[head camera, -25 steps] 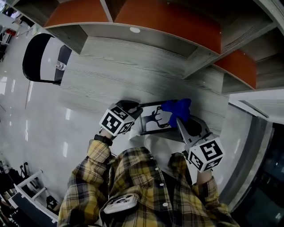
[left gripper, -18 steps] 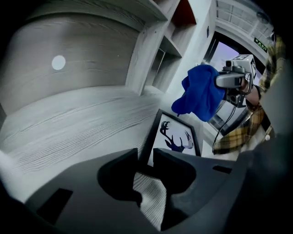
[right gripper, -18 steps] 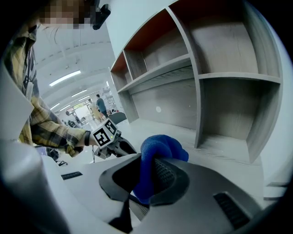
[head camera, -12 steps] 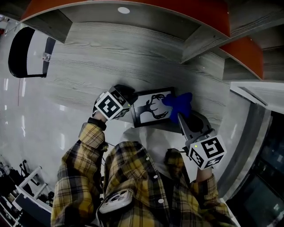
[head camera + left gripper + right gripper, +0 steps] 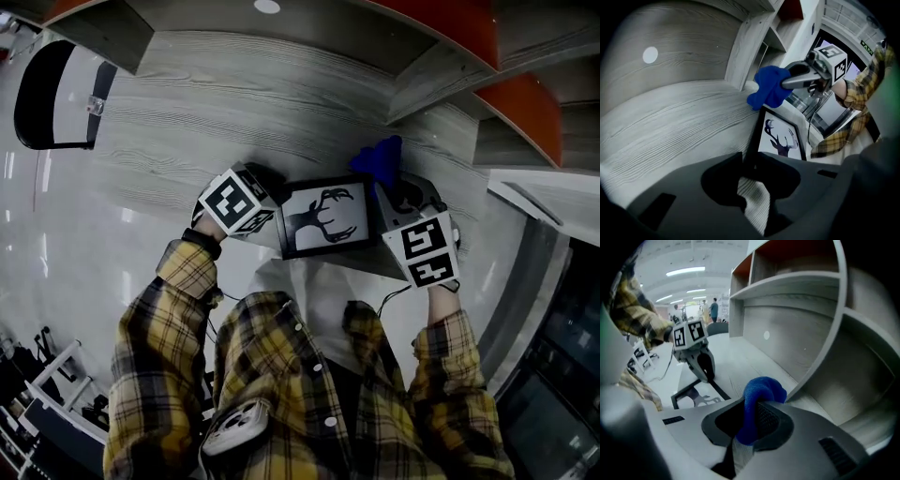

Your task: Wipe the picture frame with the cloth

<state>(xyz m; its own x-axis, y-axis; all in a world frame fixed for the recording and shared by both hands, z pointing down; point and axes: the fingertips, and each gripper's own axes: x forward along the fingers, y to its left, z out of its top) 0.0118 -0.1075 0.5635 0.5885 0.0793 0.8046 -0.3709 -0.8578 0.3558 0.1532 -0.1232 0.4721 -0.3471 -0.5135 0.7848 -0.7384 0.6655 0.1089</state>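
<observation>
A black picture frame [image 5: 323, 217] with a deer silhouette lies on the grey wooden desk [image 5: 234, 103]. My left gripper [image 5: 272, 208] is shut on the frame's left edge; in the left gripper view the frame [image 5: 780, 136] runs out from between the jaws. My right gripper [image 5: 382, 187] is shut on a blue cloth [image 5: 377, 159] just past the frame's far right corner. The cloth [image 5: 757, 399] bulges out of the jaws in the right gripper view, and the left gripper view shows the cloth [image 5: 768, 86] hanging above the frame's far corner.
Grey shelving with orange panels [image 5: 441, 37] rises behind the desk. A black and white chair [image 5: 56, 94] stands at the left. A partition wall [image 5: 525, 187] closes the desk's right side. My plaid sleeves [image 5: 178, 319] fill the near foreground.
My right gripper has carried the blue cloth from over the picture's right part up and away to the frame's far right corner. The left gripper still holds the left edge.
</observation>
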